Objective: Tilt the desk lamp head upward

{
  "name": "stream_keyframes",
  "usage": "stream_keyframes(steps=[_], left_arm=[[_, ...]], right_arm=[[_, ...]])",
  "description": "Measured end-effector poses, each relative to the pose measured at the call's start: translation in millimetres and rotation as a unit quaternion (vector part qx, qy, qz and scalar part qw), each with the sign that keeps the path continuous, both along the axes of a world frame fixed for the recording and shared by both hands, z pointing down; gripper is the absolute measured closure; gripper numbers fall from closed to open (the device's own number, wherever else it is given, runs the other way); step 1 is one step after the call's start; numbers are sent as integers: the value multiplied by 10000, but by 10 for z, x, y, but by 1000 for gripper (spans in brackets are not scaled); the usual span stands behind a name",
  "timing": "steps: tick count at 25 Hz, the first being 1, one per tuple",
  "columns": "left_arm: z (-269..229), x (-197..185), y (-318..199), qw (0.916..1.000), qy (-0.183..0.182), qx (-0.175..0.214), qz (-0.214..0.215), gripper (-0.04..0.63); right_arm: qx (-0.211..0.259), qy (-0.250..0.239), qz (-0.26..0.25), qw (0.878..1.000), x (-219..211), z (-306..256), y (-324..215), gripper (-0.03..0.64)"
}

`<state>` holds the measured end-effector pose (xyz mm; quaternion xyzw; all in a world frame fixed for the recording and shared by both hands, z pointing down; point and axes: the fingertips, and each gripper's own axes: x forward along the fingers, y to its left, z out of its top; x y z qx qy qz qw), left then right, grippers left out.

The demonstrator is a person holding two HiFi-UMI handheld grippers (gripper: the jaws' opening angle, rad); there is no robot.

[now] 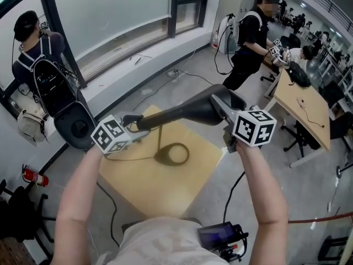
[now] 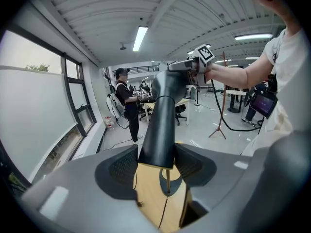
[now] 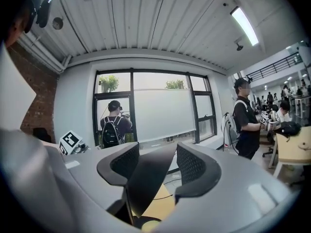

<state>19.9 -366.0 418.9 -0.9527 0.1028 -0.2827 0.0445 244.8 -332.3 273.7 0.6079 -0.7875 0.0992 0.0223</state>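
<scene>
Both pairs of jaws are pinching the desk lamp head (image 1: pixel 182 112). Your left gripper (image 2: pixel 155 166) has its pads closed on the narrow end, left of centre in the head view. Your right gripper (image 3: pixel 155 166) has its pads pressed on the wide end, right of centre. In that view the dark head lies almost level between your two hands, a little higher toward the right. A thin stem (image 1: pixel 160 139) drops from near the narrow end to a ring base (image 1: pixel 172 154), which sits on the wooden table (image 1: pixel 182 186) in the middle of the frame. A person with a backpack (image 1: pixel 41 70) stands by the window at the upper left.
</scene>
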Motion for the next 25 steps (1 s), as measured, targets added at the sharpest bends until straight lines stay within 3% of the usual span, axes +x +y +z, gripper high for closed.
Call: stream_keyframes(steps=[13, 25], left_arm=[[95, 21, 39, 9998, 114, -154, -47, 362], [174, 46, 54, 9985, 435, -258, -193, 360]], right_arm=[[105, 568, -35, 9983, -123, -152, 12, 383], [188, 883, -98, 9959, -279, -331, -41, 408]])
